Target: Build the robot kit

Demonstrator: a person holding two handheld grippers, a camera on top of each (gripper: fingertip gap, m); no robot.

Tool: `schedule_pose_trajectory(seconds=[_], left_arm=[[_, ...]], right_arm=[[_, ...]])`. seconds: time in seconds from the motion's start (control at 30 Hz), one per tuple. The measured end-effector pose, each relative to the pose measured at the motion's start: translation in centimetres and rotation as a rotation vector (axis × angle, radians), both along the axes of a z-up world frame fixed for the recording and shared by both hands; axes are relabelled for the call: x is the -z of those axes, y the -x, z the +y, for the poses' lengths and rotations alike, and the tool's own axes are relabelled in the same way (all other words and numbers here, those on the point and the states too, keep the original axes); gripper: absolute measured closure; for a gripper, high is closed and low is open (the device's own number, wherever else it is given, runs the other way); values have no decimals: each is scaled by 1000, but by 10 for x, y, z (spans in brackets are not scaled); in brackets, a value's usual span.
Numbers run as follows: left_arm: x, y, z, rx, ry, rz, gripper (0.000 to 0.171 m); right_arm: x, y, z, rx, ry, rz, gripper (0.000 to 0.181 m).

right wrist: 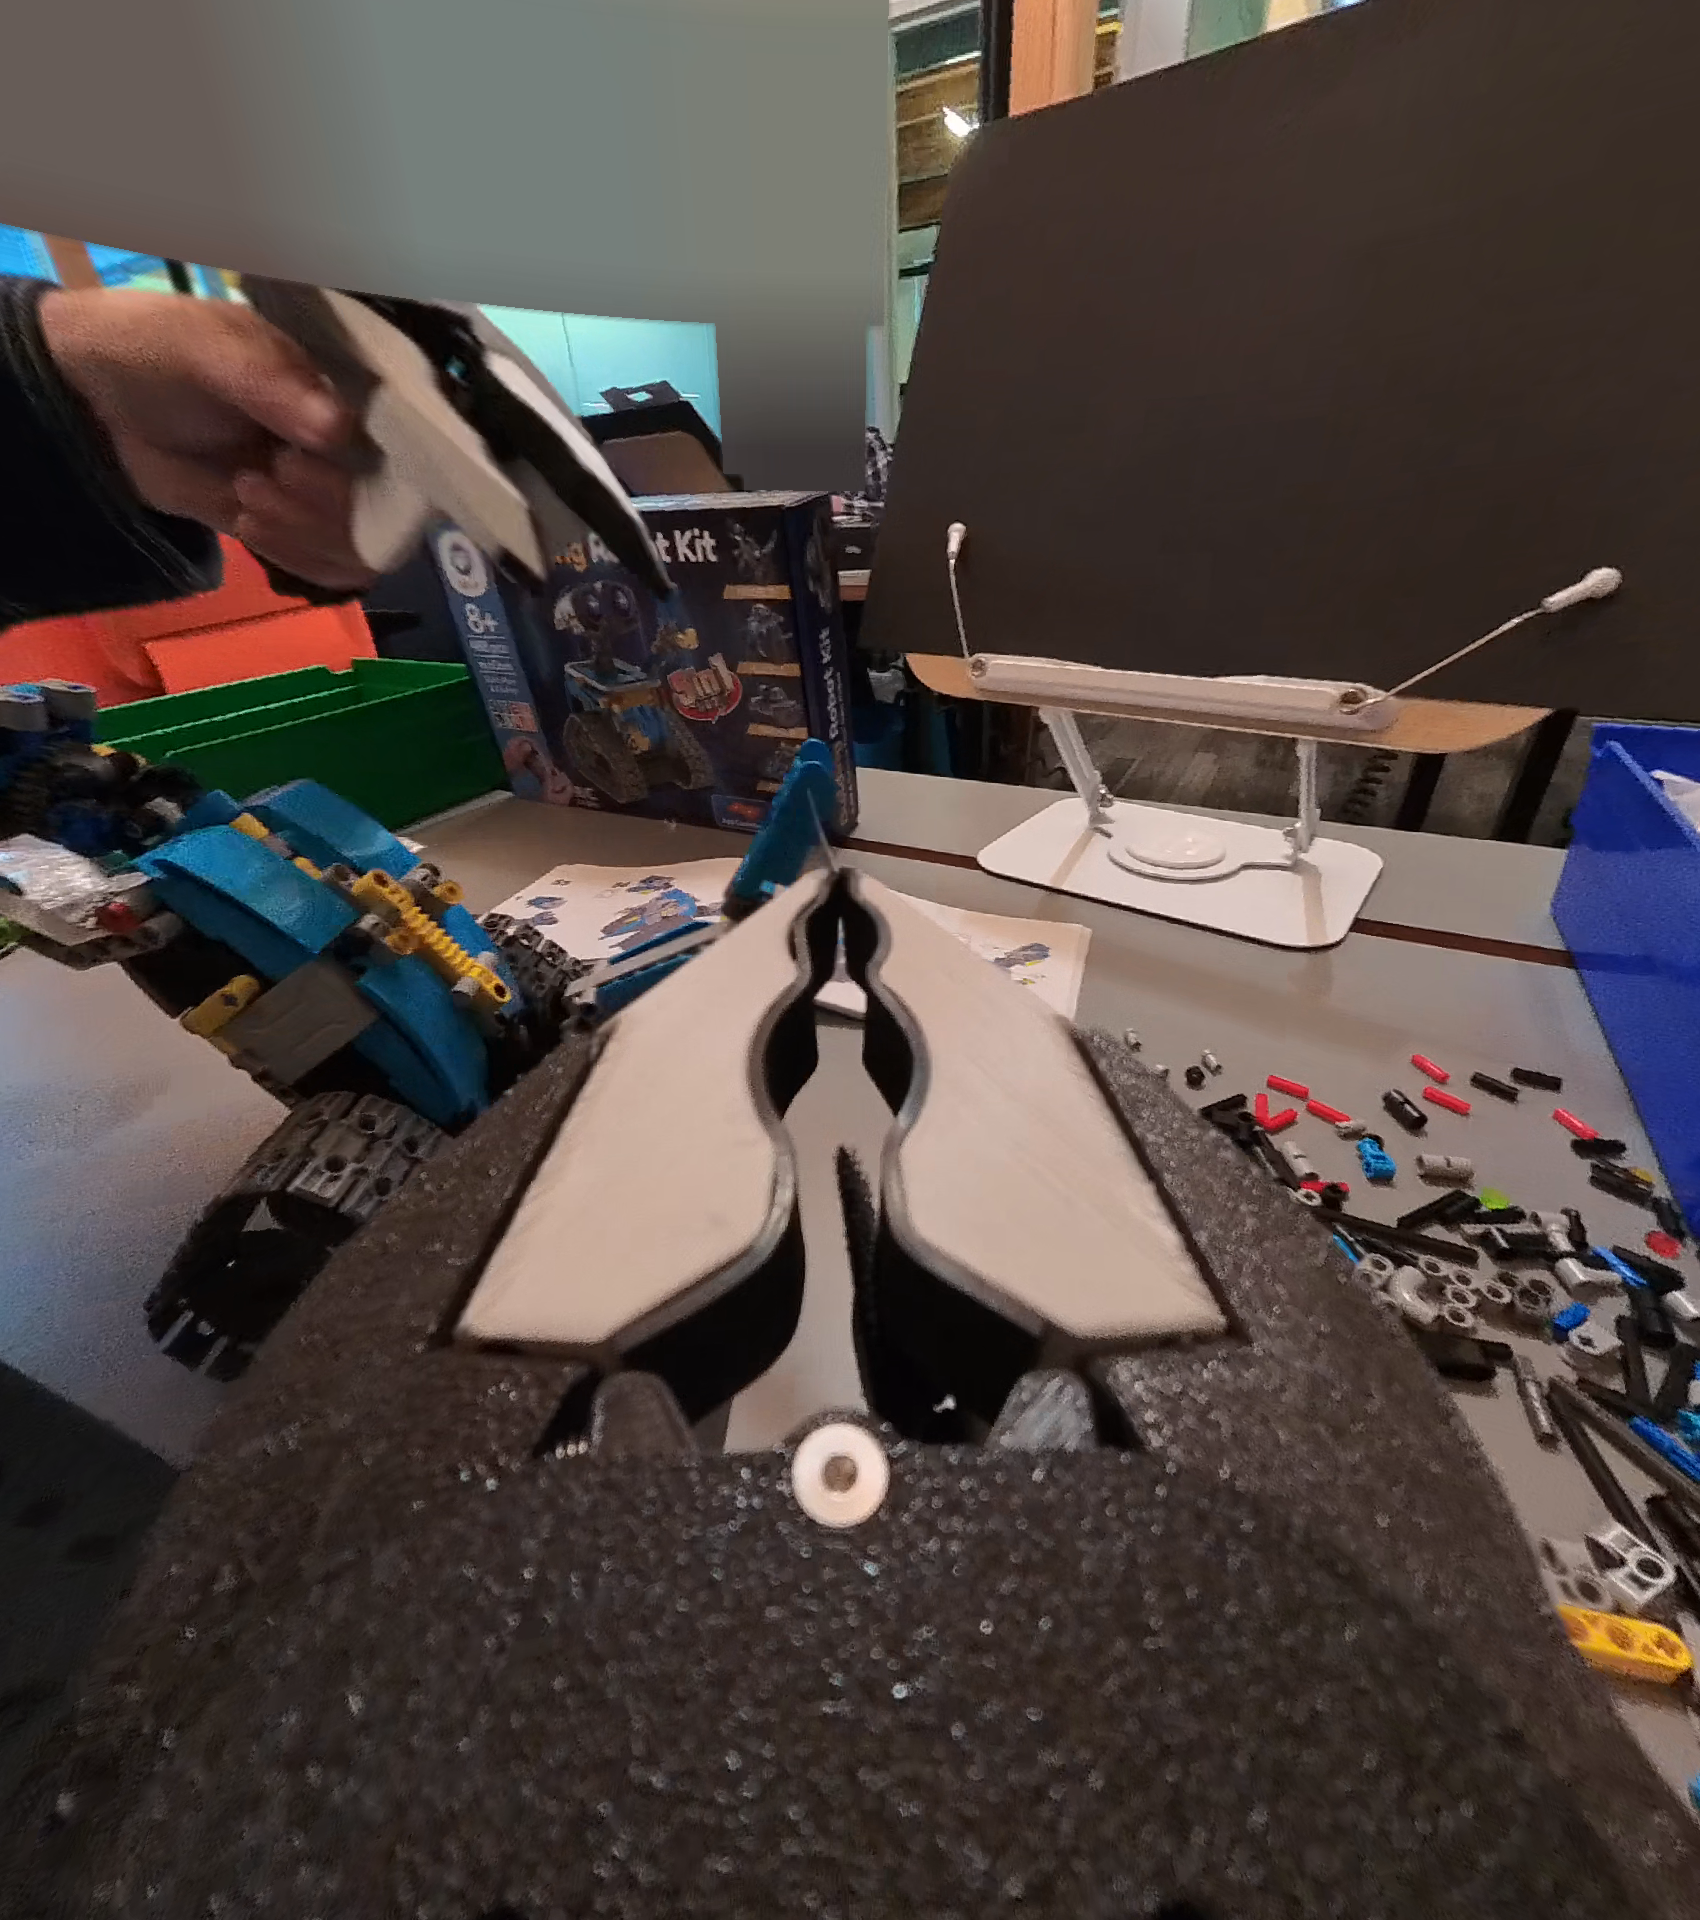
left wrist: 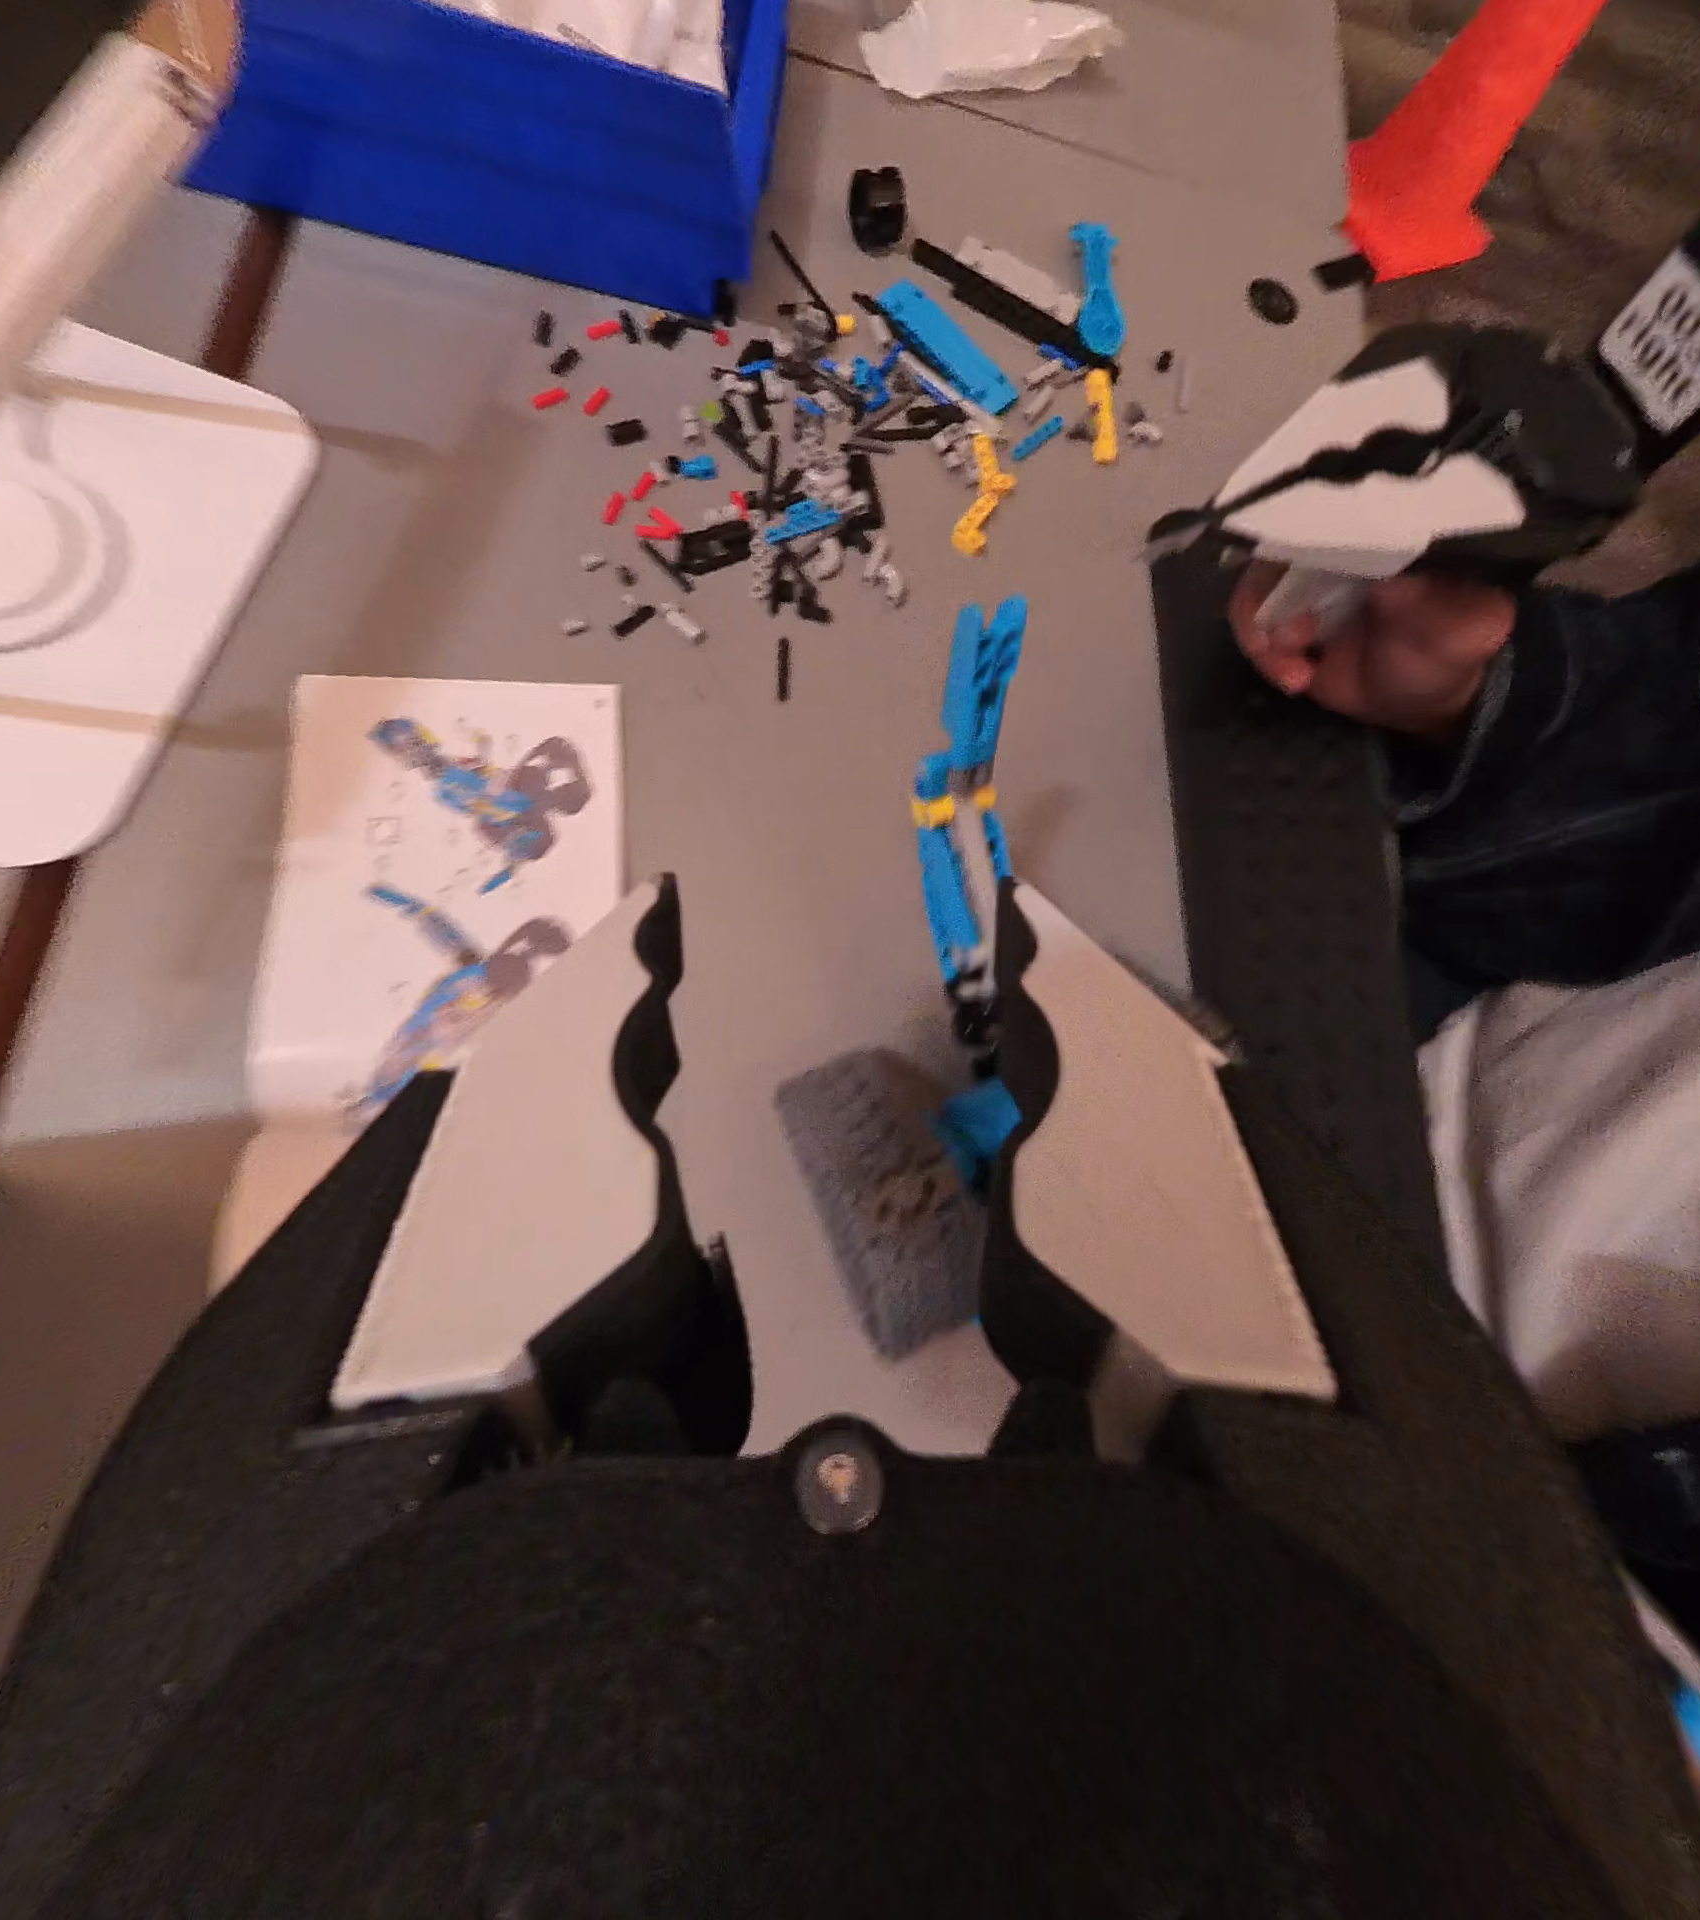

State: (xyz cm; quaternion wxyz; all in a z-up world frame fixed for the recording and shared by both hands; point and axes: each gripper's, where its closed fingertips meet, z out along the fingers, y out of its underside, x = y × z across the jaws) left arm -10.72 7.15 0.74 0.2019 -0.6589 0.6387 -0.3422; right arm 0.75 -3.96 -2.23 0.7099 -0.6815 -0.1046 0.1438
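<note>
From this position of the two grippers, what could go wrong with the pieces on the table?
1. The open left gripper hangs over the long blue and yellow brick assembly; a careless descent may knock it or the grey studded block.
2. The shut right gripper, close to the blue tracked model, might bump it.
3. The loose pile of small bricks could scatter.

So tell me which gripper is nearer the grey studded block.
Left. The left gripper is open with the grey studded block between its fingers; the right gripper is shut, off beside the loose parts pile.

Two blue bins point(right wrist: 1677, 997) (one green point(right wrist: 326, 727)), one kit box point(right wrist: 680, 665), one white stand point(right wrist: 1178, 873), two instruction sheets point(left wrist: 451, 852).
</note>
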Motion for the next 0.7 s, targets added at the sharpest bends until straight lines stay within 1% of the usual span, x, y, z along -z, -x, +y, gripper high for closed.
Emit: schedule_pose_trajectory(seconds=[0.03,0.07,0.13,0.17,0.2,0.23,0.3,0.4,0.47,0.53,0.57,0.63,0.7], left_arm=[[8,-17,-3,-11,47,10,104],[15,-32,-4,-40,60,16,102],[23,-54,-16,-41,36,31,95],[28,-60,-19,-49,0,53,96],[31,-64,-28,-21,-13,74,97],[34,-66,-37,5,-14,94,102],[40,-66,-47,13,-18,155,103],[52,-64,-47,-77,-40,258,105],[58,-64,-47,-145,-47,324,98],[59,-68,-53,-177,-45,339,101],[60,-70,-53,-183,-72,350,103],[63,-70,-49,-195,-146,383,115],[62,-72,-48,-216,-149,392,129]], right_arm=[[0,-3,1,13,1,3,181],[0,-5,1,28,-1,1,181],[2,-9,3,62,3,-15,181],[2,-9,4,65,5,-20,181],[3,-8,4,66,7,-24,181],[4,-8,5,66,11,-29,181],[4,-7,5,69,11,-35,181],[3,-9,4,88,7,-40,181],[3,-13,3,112,7,-39,181],[1,-16,0,136,-5,-40,181],[1,-17,-1,146,-10,-43,181],[0,-17,-2,152,-16,-46,181],[-2,-17,-4,146,-25,-45,181]])
